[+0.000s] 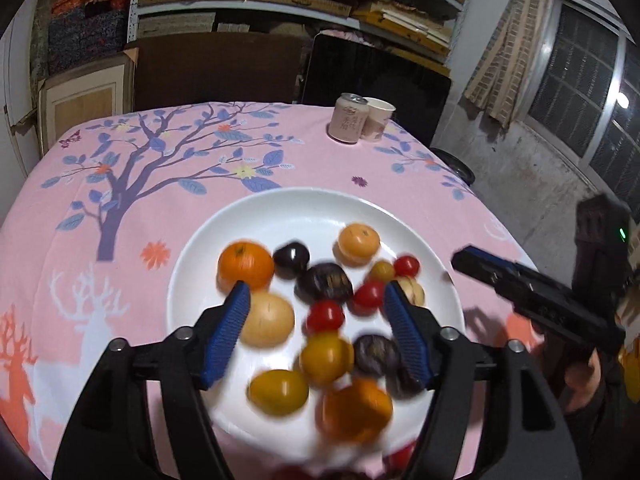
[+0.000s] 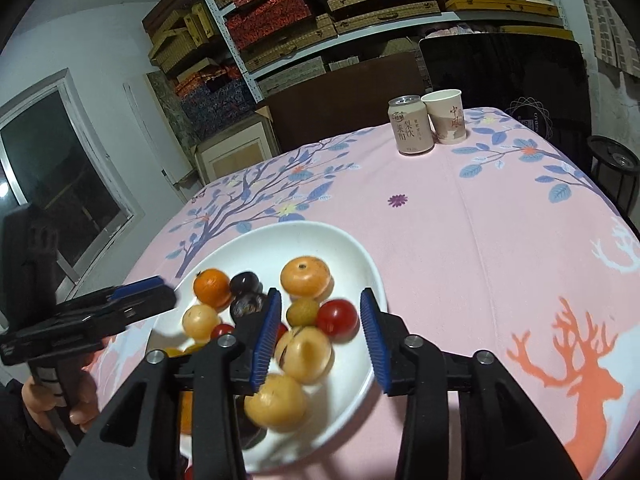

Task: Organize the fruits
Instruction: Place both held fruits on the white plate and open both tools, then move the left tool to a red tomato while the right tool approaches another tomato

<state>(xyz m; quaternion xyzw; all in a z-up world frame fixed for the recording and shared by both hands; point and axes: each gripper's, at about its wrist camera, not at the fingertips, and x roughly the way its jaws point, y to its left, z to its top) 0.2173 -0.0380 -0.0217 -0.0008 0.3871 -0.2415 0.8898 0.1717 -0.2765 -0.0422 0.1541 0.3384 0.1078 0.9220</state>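
Observation:
A white plate [image 1: 280, 200] [image 2: 304, 228] on the pink tablecloth holds several fruits. Among them are an orange mandarin [image 1: 245, 264] [image 2: 212, 286], a paler mandarin [image 1: 359, 240] [image 2: 306, 276], dark plums [image 1: 324, 282], red cherry tomatoes [image 1: 325, 316] [image 2: 338, 318], yellow tomatoes [image 1: 326, 354] and tan round fruits [image 1: 266, 320] [image 2: 306, 354]. My left gripper [image 1: 317, 288] [image 2: 166, 292] hovers open over the plate's middle, gripping nothing. My right gripper [image 2: 320, 294] [image 1: 466, 258] stands open above the plate's right side. A red tomato and a tan fruit lie below its gap, untouched by the pads.
A pink drink can [image 1: 348, 118] [image 2: 410, 130] and a paper cup [image 1: 378, 116] [image 2: 444, 116] stand at the table's far edge. Dark chair backs and shelves of boxes rise behind. A black stool [image 2: 612, 160] sits off the far right corner.

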